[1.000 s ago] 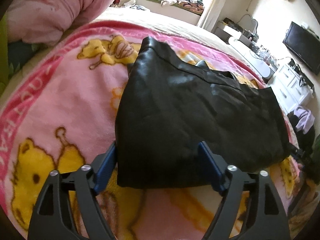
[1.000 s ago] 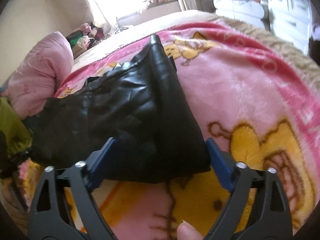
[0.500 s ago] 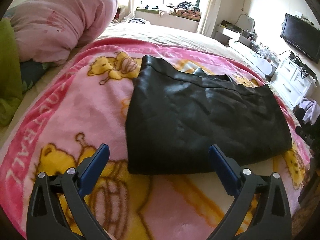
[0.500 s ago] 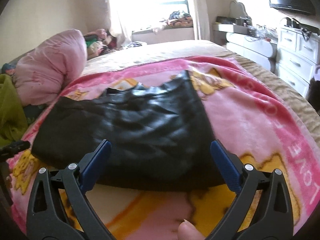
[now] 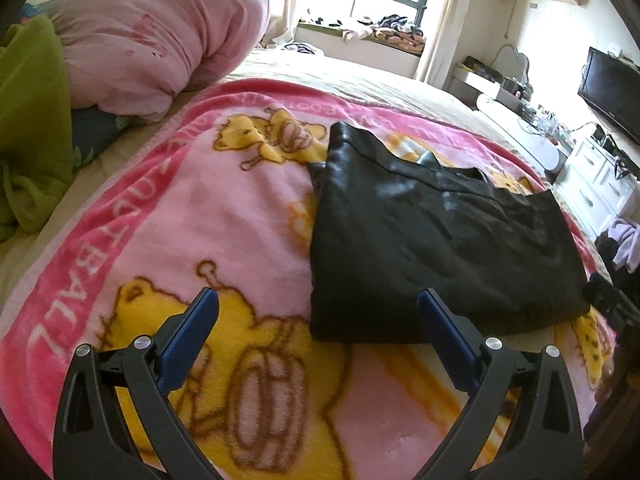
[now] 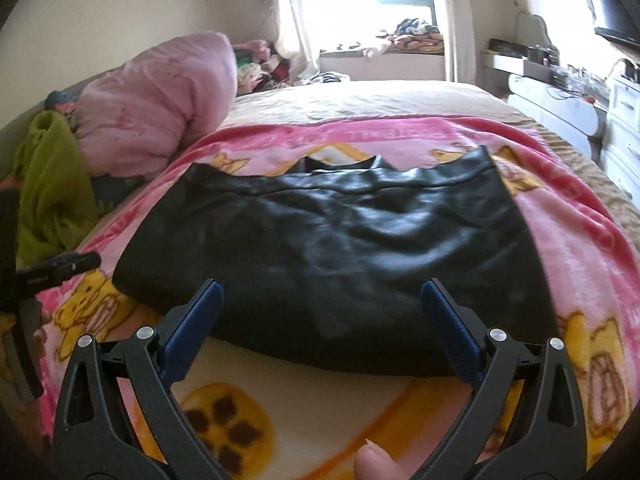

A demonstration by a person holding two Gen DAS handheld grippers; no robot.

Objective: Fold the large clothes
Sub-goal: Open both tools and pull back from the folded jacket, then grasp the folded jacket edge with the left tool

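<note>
A black leather-look garment (image 5: 436, 240) lies folded into a flat rectangle on the pink cartoon-bear blanket (image 5: 192, 216). In the right wrist view the same garment (image 6: 332, 248) spreads across the middle of the blanket (image 6: 592, 248). My left gripper (image 5: 318, 304) is open, hovering just short of the garment's near left corner, its pads touching nothing. My right gripper (image 6: 322, 292) is open too, held above the garment's near edge with nothing gripped. A fingertip (image 6: 376, 460) shows at the bottom of the right wrist view.
A rolled pink quilt (image 5: 160, 36) and a green cloth (image 5: 32, 120) lie at the head of the bed. White drawers (image 5: 600, 184), a TV (image 5: 612, 88) and a cluttered window sill (image 5: 372, 32) stand beyond. The left gripper's tool (image 6: 56, 268) shows at the left edge.
Both grippers opened wide, let go of the garment's near edge and drew back and up. The garment now lies flat on the blanket by itself; the right view levelled out.
</note>
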